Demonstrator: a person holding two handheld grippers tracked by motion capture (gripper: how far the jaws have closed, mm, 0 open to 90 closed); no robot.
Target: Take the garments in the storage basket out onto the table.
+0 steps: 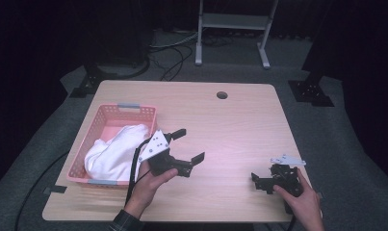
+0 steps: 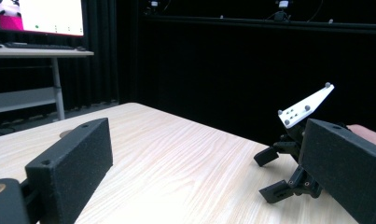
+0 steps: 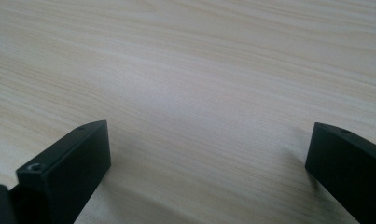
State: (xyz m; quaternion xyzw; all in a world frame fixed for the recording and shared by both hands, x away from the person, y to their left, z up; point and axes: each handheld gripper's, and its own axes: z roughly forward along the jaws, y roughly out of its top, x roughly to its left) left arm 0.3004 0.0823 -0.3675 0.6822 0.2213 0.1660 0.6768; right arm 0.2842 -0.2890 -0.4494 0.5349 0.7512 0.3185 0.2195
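1 white cloth point(image 1: 115, 150) inside pink basket point(image 1: 129, 111)

Blk grippers point(image 1: 189, 144), grey plates w/ screws, plaid sleeve point(image 1: 125, 222).

Pretty dark room overall, black curtains point(image 2: 232, 70) all the way round and a grey carpet floor point(image 1: 321, 130) with some black cables point(image 1: 174, 55) snaking across it behind the light wood table point(image 1: 239, 125), which has a round cable hole point(image 1: 222, 95) near its far edge. There's a white metal stand point(image 1: 232, 26) on the floor past the table. Off to one side sits a desk point(image 2: 36, 52) with a lit-up screen point(image 2: 43, 14) on it.
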